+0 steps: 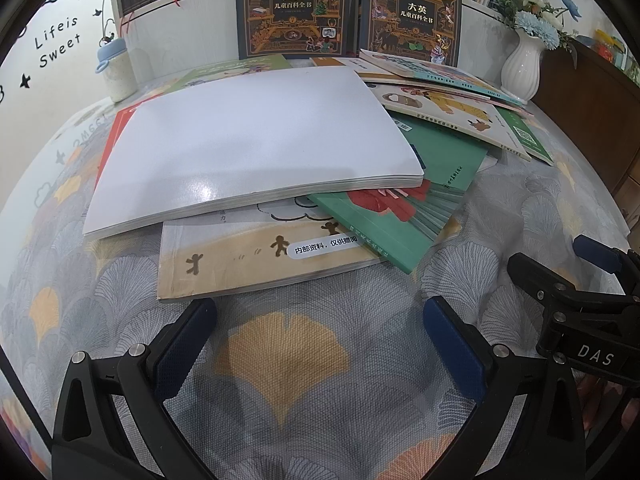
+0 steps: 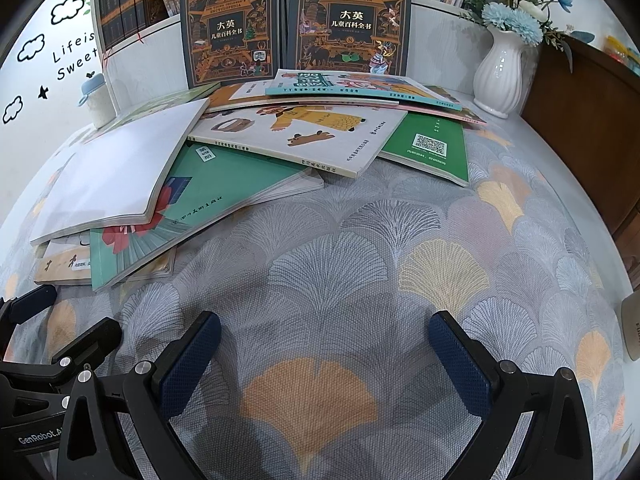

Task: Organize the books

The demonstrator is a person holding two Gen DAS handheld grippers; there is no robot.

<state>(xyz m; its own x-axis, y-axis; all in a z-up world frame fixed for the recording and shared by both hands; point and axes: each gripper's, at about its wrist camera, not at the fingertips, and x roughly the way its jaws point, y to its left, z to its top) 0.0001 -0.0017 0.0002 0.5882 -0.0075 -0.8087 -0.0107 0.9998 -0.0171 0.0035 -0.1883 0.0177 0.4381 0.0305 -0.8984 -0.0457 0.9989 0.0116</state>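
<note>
While our left gripper (image 1: 320, 340) hovers spread and empty over the ginkgo-print tablecloth (image 1: 288, 360), we see the white-covered book (image 1: 256, 144) topping a loose pile — a tan gingerbread-figure book (image 1: 248, 260) and a green book (image 1: 400, 216) jut out beneath it.

From the right wrist view, our right gripper (image 2: 324, 356) is likewise wide open, holding nothing, and the scattered books lie well ahead — two dark encyclopedia volumes (image 2: 230, 28) stand upright behind them, beside a white vase (image 2: 498, 76).

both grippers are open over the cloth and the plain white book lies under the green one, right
Not quite: the plain white book lies on top of the green one, as the right wrist view shows. Both the left gripper and the right gripper are indeed open over the cloth.
</note>
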